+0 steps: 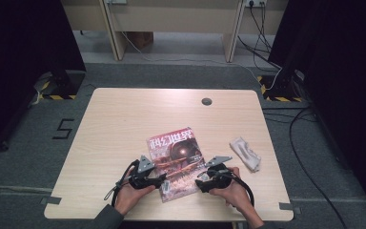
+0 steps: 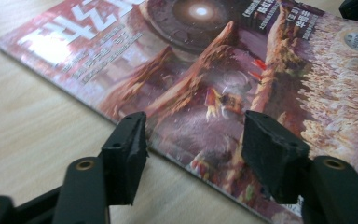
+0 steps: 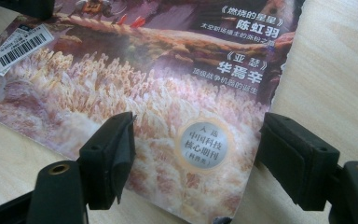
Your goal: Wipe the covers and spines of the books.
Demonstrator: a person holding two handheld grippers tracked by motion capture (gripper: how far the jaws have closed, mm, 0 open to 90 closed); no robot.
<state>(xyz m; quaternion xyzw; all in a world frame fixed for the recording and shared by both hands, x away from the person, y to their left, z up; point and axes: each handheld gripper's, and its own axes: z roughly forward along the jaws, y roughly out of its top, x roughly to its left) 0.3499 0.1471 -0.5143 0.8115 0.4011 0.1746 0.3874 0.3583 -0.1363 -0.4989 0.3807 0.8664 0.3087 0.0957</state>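
Note:
A magazine (image 1: pixel 176 160) with a red and brown illustrated cover lies flat on the wooden table (image 1: pixel 124 119), near its front edge. My left gripper (image 1: pixel 159 181) rests at the magazine's left edge with its jaws open. In the left gripper view the magazine (image 2: pixel 223 79) lies under and between the jaws of the left gripper (image 2: pixel 193 154), whose spine edge runs below them. My right gripper (image 1: pixel 199 183) sits at the magazine's lower right corner, also open. The right gripper view shows the right gripper (image 3: pixel 193 154) open over the magazine (image 3: pixel 168 93) and a round silver sticker (image 3: pixel 204 146).
A crumpled white cloth (image 1: pixel 244 153) lies on the table to the right of the magazine. A grey cable hole (image 1: pixel 206 101) sits near the far edge. A barcode label (image 3: pixel 21 46) marks the magazine's corner. Cables run across the floor at right.

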